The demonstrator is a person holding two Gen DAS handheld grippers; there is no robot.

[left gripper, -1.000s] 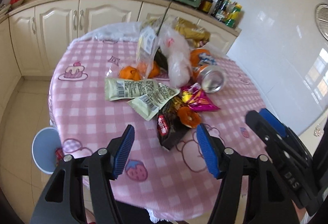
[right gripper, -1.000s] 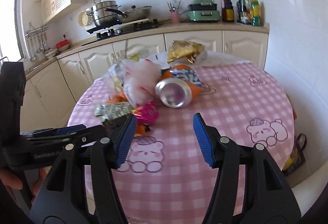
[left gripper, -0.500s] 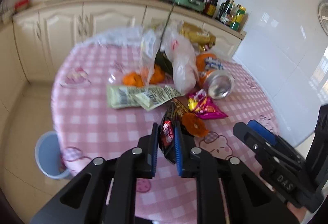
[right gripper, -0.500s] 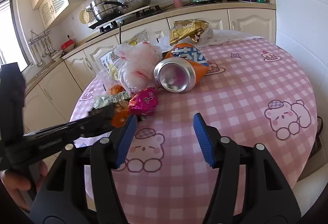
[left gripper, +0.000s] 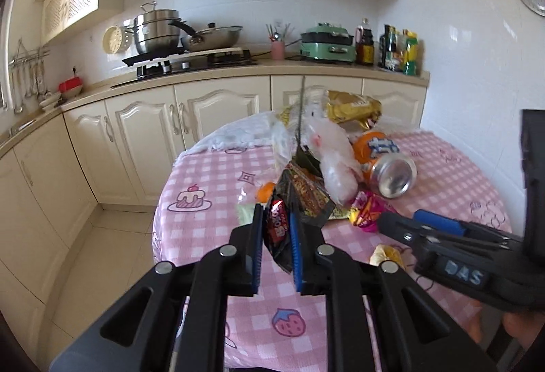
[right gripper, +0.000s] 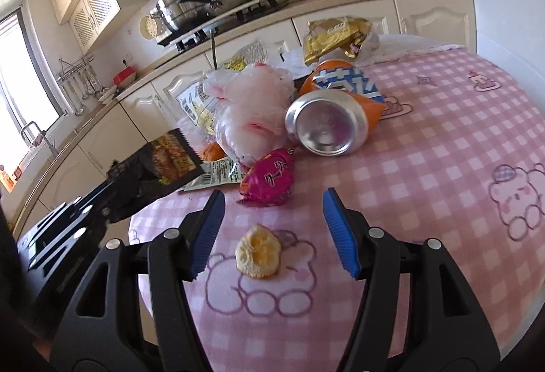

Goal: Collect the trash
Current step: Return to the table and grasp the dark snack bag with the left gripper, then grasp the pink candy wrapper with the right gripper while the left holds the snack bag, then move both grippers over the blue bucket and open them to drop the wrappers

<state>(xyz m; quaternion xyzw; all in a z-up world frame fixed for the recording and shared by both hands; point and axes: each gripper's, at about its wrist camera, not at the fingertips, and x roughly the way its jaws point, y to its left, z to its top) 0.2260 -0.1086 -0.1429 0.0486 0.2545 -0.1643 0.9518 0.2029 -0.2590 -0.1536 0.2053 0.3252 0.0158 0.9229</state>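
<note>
My left gripper (left gripper: 276,242) is shut on a black snack wrapper (left gripper: 299,198) and holds it lifted above the pink checked table (left gripper: 211,174); the wrapper also shows in the right wrist view (right gripper: 160,164). My right gripper (right gripper: 272,232) is open above an orange peel (right gripper: 258,251) lying on the cloth between its fingers. Beyond lie a magenta wrapper (right gripper: 269,179), an orange soda can (right gripper: 333,115) on its side, a white plastic bag (right gripper: 248,113), a green-white wrapper (right gripper: 214,174) and a gold bag (right gripper: 335,36).
The trash pile sits at the table's middle and far side. Cream kitchen cabinets (left gripper: 143,130) and a counter with a stove (left gripper: 190,60) stand behind. The table's near edge is just below both grippers. The right gripper shows in the left wrist view (left gripper: 439,236).
My left gripper closed on the black wrapper and lifted it off the table. The orange peel that lay on it now lies on the cloth. My right gripper moved over the peel.
</note>
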